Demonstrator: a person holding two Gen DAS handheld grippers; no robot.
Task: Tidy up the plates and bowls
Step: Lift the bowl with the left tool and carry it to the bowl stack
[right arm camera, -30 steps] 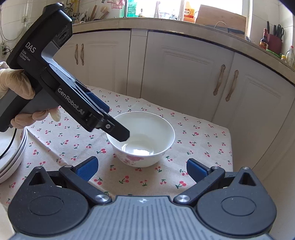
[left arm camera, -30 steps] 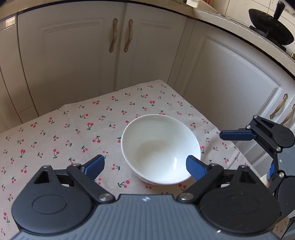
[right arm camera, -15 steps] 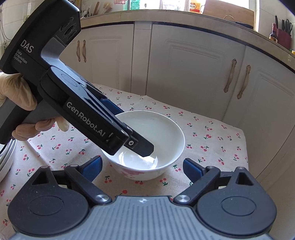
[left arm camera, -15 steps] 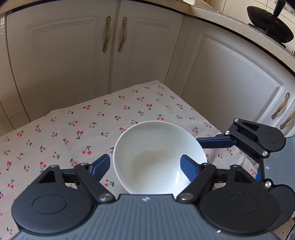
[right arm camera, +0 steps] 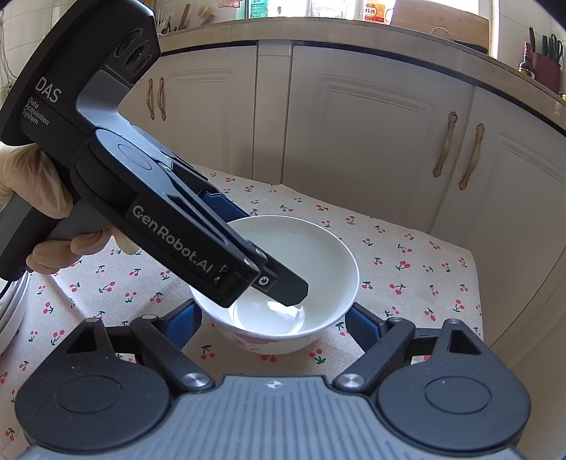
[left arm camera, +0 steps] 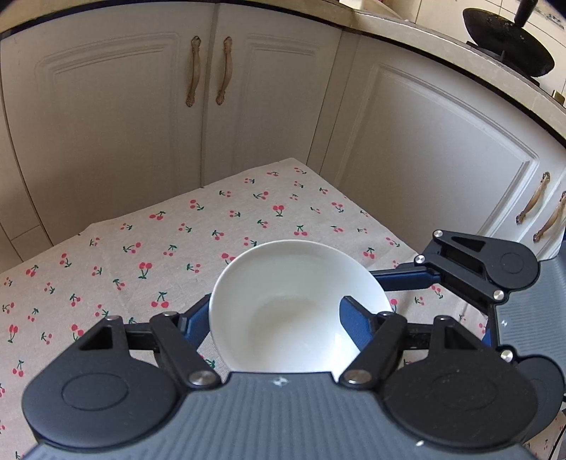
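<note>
White bowl [left arm camera: 283,304] x1, 2 grippers, L gripper [left arm camera: 272,322] clamping rim.

Daylight floods in from the window [right arm camera: 368,10] at the top of my right view, blown out white. Glare sits in the bowl [right arm camera: 283,283] at centre frame. Both views bend hard at the edges, with dark corners. Shadows are soft and everything stays sharp.
</note>
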